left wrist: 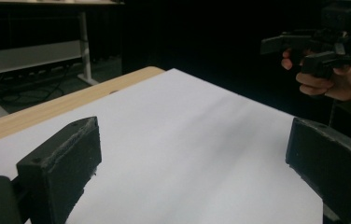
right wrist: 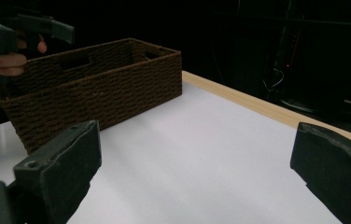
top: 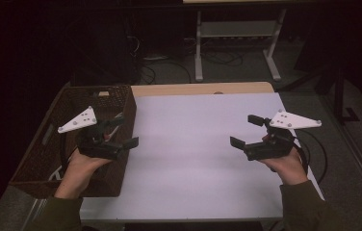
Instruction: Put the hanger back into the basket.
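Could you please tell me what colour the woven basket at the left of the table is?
The basket is dark brown; the right gripper view shows it best.

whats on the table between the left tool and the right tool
Nothing: in the high view only bare white table top lies between the open left tool and the open right tool. The brown wicker basket sits under and behind the left tool.

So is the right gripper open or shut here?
Open. In its own view the right gripper has its two black jaws standing far apart with only the white table surface between them, nothing held.
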The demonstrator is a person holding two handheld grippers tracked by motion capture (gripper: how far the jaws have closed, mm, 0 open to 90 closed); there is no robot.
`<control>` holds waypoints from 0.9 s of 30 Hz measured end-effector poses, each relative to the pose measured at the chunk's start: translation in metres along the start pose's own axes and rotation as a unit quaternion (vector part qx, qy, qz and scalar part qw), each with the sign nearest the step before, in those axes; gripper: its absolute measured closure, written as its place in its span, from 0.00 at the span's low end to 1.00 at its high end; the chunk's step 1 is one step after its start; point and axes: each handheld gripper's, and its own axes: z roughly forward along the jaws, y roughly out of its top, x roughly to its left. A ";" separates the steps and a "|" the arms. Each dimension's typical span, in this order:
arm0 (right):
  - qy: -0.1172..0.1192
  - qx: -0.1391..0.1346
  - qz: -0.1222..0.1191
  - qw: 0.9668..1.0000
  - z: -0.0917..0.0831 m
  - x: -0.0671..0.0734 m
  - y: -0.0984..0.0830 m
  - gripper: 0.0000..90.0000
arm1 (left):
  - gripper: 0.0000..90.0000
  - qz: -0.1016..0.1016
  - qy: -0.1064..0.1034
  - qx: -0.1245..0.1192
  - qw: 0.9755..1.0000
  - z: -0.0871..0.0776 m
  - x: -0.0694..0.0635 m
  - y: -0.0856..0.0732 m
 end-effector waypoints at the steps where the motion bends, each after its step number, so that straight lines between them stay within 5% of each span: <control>1: 0.000 -0.001 0.002 1.000 0.000 0.000 0.000 0.01 | 0.03 0.000 -0.001 -0.011 1.000 0.001 -0.001 -0.002; 6: -0.002 -0.014 0.005 1.000 -0.003 -0.002 0.003 0.01 | 0.03 -0.009 -0.002 -0.030 1.000 0.005 -0.001 -0.009; 27: -0.006 -0.022 0.003 1.000 -0.006 -0.003 0.002 0.01 | 0.03 -0.003 0.015 -0.034 0.999 0.007 0.000 -0.022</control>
